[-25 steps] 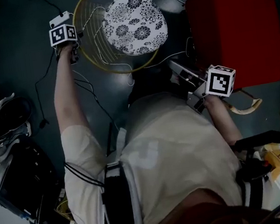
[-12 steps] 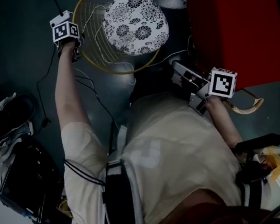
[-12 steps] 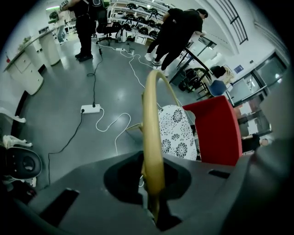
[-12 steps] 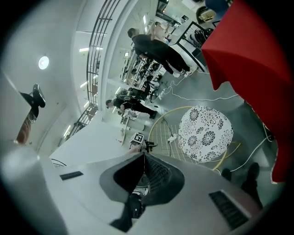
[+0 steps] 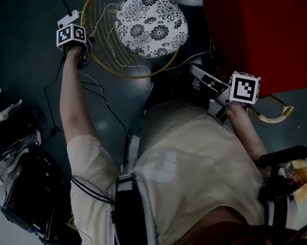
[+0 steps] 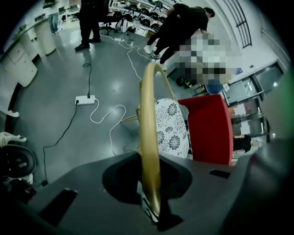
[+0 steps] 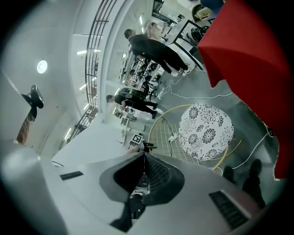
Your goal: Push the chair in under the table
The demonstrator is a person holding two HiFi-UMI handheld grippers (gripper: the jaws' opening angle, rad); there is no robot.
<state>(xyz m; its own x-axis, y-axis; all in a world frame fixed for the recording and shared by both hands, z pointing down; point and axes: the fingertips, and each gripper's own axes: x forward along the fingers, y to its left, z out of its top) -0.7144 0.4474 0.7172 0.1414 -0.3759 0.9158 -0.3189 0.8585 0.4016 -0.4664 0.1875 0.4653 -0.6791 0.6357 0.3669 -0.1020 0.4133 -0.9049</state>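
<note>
Fingers of left gripper (image 6: 149,160) clamped on gold rim (image 6: 148,110) of chair (image 5: 150,22) back. Jaws have just closed in, then eased slightly, rim between them, pads on it. We note right gripper (image 7: 143,153) fingers pressed together, nothing held, just beside red table (image 5: 259,23) at its near left edge. Chair stands just left of table in head view, floral seat (image 5: 152,19) close to table edge, not under it. Contact we cannot tell. White cable (image 5: 181,62) on floor runs toward table.
</note>
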